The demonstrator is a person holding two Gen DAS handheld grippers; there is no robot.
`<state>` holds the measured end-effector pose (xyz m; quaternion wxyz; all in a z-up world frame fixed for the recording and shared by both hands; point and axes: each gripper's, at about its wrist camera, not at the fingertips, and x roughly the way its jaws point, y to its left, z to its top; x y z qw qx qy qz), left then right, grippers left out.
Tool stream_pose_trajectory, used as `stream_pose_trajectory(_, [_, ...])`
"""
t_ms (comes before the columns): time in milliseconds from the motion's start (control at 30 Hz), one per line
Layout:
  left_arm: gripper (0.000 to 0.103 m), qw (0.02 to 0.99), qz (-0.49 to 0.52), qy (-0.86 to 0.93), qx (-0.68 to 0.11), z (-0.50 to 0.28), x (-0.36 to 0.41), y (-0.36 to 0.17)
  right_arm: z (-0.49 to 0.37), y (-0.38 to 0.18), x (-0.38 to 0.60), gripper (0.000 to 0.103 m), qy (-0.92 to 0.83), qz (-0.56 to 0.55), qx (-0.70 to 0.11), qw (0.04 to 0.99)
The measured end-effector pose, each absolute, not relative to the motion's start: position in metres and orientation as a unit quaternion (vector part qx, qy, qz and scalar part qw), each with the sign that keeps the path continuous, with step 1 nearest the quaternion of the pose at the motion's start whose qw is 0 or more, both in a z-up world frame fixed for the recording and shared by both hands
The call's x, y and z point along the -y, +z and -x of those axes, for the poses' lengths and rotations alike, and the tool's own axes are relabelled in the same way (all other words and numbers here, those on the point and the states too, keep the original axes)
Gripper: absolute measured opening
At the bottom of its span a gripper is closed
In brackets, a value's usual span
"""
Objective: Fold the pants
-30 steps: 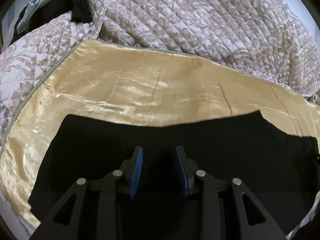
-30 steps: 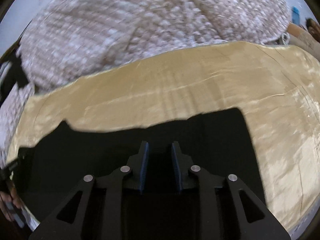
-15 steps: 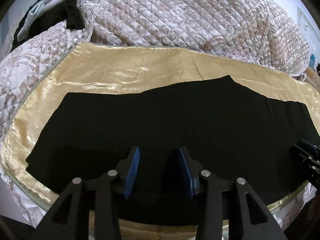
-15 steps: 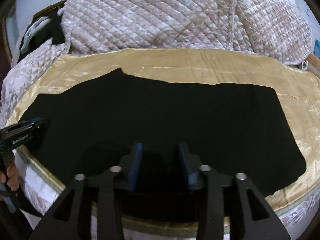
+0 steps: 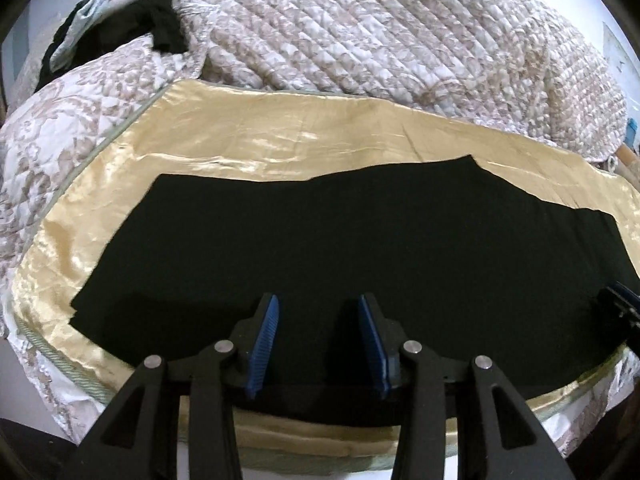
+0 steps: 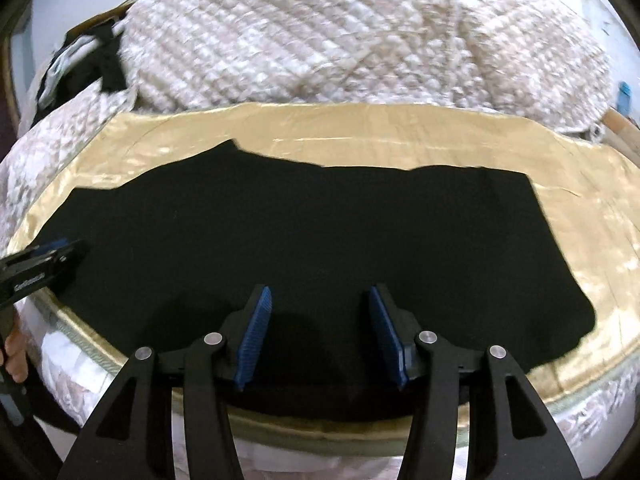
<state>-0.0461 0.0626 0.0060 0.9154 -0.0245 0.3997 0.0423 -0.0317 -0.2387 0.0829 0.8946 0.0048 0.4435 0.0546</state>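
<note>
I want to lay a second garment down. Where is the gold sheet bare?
A bare band of gold sheet lies between the black pants and the quilt; another lies right of the pants. The pants fill the middle.

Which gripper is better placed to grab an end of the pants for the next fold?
Probably the right gripper: it is open over the pants, whose end lies close on its right. The left gripper, also open, sits farther from its end.

A bed [image 5: 280, 152] with a gold satin sheet — a quilted floral comforter [image 5: 380, 28] heaped behind, pale wall [image 6: 72, 4] beyond.
</note>
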Motion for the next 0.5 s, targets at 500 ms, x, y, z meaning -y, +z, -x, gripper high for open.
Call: stream_pose_trajectory(500, [0.044,0.903,0.054,0.138,-0.403,0.044,-0.112,0.005,0.027,0.086,0.274,0.049,-0.029,-0.050,-0.433,0.899])
